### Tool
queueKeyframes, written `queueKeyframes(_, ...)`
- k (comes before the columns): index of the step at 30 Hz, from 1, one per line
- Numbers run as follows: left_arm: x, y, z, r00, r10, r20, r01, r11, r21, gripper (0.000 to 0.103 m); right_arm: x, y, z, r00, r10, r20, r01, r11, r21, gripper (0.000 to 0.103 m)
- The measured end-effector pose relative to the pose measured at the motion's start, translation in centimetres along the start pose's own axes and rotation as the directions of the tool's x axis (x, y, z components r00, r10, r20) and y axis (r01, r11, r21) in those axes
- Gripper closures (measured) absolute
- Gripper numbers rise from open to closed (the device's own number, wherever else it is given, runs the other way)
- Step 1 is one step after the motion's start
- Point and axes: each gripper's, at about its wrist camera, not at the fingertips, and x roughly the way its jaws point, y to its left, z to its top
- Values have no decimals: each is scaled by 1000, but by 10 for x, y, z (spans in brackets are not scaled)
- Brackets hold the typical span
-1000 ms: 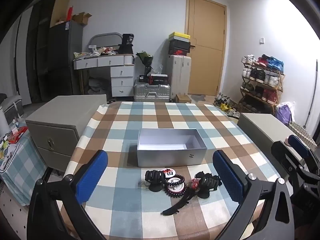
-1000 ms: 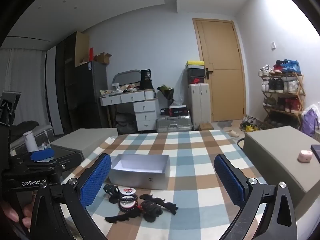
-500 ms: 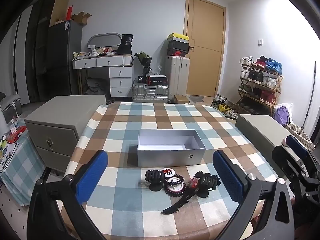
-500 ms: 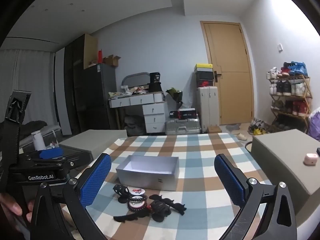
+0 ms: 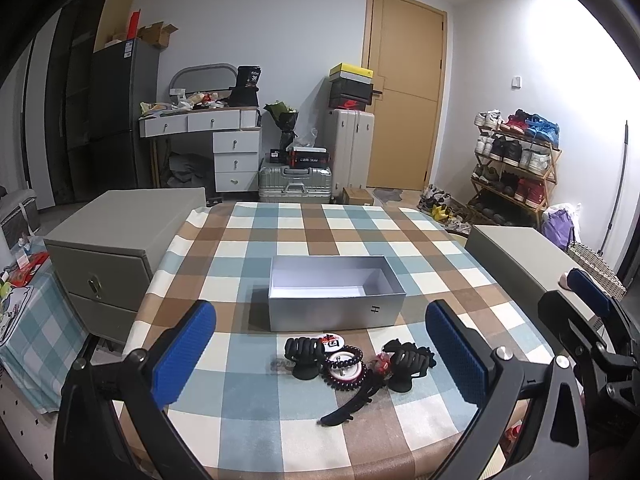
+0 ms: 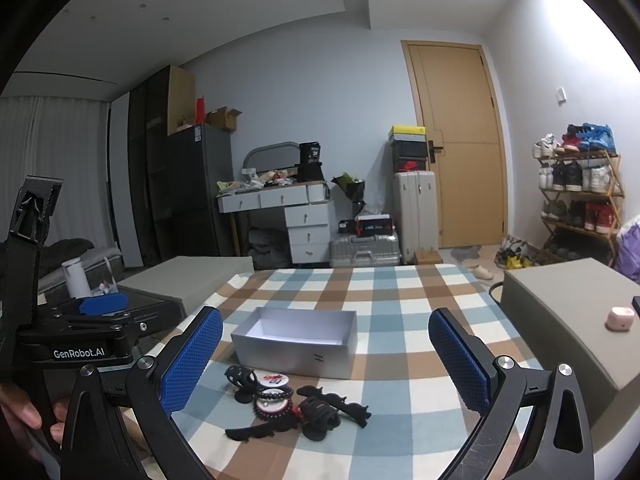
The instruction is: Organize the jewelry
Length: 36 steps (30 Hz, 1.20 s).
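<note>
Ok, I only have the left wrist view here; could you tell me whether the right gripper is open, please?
Observer: Yes. In the right wrist view the right gripper is wide open, with nothing between its blue pads, and it hovers short of the accessories.
Operator: Thank you. Is anything lying on the cabinet to its right?
Observer: A small pink case sits on top of the grey cabinet.
Operator: And how is the left gripper being held?
Observer: A hand grips the left gripper from below, at the lower left edge of the right wrist view.
</note>
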Motion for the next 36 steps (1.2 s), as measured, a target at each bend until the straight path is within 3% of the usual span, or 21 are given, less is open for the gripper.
queueKeyframes(36, 3, 5, -2, 1000, 3, -3, -3, 1000, -4, 1, 7, -4, -5, 999, 1, -34, 0, 1000, 18, 0)
